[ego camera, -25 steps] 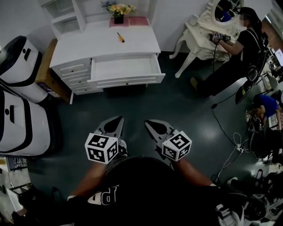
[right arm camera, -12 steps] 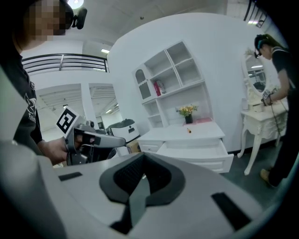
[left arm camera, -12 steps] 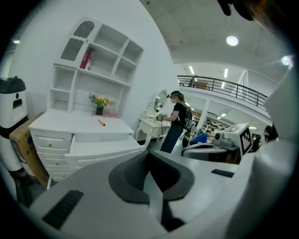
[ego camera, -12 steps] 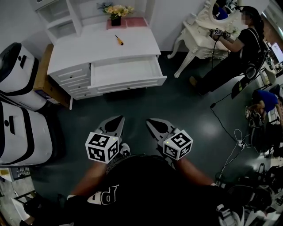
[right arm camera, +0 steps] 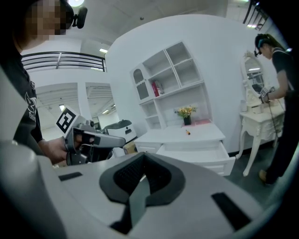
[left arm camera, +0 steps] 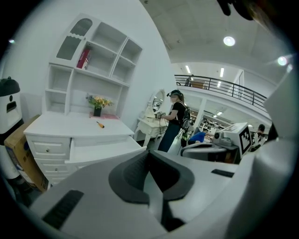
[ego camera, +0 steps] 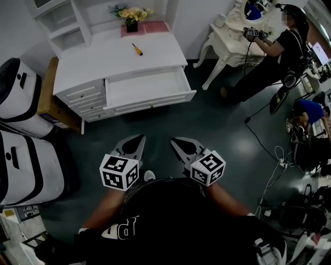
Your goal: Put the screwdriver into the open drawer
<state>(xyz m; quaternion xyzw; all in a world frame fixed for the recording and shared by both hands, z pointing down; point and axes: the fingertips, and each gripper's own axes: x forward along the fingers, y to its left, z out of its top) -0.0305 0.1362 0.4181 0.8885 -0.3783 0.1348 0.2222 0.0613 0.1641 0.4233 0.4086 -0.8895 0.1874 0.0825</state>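
A screwdriver [ego camera: 137, 49] with a yellow handle lies on top of the white desk [ego camera: 98, 57], near its back. It also shows small in the left gripper view [left arm camera: 100, 124] and the right gripper view [right arm camera: 188, 132]. Under the desk top, the wide drawer [ego camera: 147, 88] stands pulled open. My left gripper [ego camera: 136, 140] and right gripper [ego camera: 176, 141] hang side by side over the dark floor, well short of the desk. Both are shut with nothing in them. Their jaws meet edge to edge in the left gripper view [left arm camera: 148, 154] and the right gripper view [right arm camera: 142, 159].
Two white machines [ego camera: 20, 129] and a cardboard box [ego camera: 49, 90] stand left of the desk. A vase of flowers [ego camera: 132, 15] and a shelf unit [ego camera: 57, 20] sit at its back. At the right, a person [ego camera: 282, 52] works at a dressing table [ego camera: 230, 39]; cables [ego camera: 269, 171] cross the floor.
The desk and its open drawer have slid a little nearer and to the left in the head view. Both grippers have stayed shut and side by side.
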